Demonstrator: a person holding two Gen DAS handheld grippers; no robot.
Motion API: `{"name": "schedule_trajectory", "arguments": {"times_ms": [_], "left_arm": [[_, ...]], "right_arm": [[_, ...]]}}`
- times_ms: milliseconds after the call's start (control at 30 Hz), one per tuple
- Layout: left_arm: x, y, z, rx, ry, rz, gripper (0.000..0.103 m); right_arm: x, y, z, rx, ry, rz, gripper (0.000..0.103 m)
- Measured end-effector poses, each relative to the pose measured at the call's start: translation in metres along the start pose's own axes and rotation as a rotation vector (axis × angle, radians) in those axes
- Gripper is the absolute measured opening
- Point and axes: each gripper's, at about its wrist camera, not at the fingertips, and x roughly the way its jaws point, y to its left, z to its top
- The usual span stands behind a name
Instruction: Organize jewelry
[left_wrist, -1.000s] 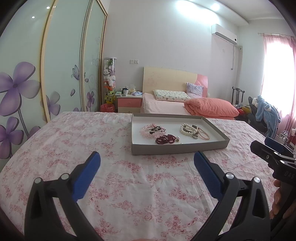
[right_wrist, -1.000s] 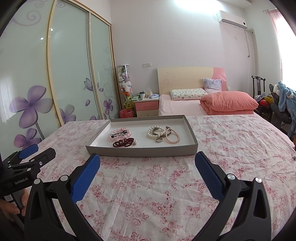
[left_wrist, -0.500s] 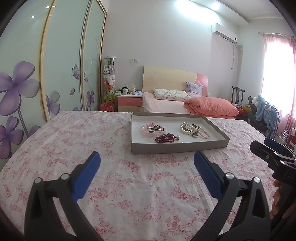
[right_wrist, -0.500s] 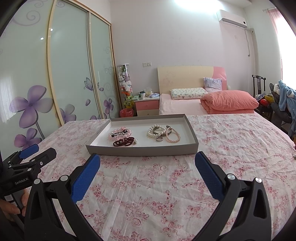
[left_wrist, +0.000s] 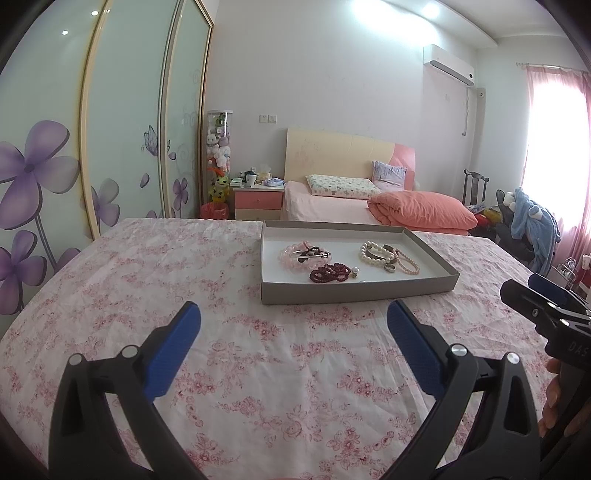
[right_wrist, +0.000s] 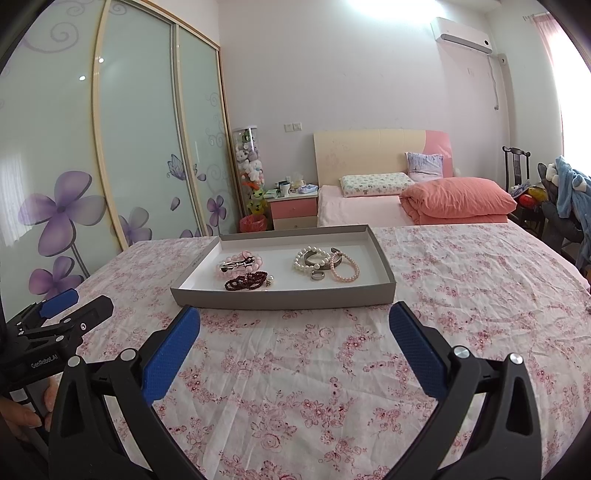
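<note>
Left wrist view: the left hand-held gripper (left_wrist: 293, 317) is held with blue-padded fingers apart, short of a shallow grey cardboard tray (left_wrist: 354, 290) on the floral-clothed tabletop (left_wrist: 166, 266). The right hand-held gripper (right_wrist: 294, 321) is likewise spread wide and empty before the tray.

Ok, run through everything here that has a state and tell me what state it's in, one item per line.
Left gripper: open, empty, above the bedspread.
Right gripper: open, empty, just short of the tray.
Tray: lidless, flat on the bedspread.
Dark red bead bracelet: bunched in the tray.
White pearl bracelet: lying in the tray, against a metal bangle.
Ring: loose in the tray.
Wardrobe doors: shut.
</note>
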Motion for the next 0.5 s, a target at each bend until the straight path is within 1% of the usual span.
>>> {"name": "schedule_trajectory", "arguments": {"times_ms": [500], "left_arm": [[0.0000,-0.0011,0.0009,0.002,0.001,-0.002,0.099]], "right_arm": [[0.0015,0.0006,-0.0040,0.005,0.009,0.002,0.101]]}}
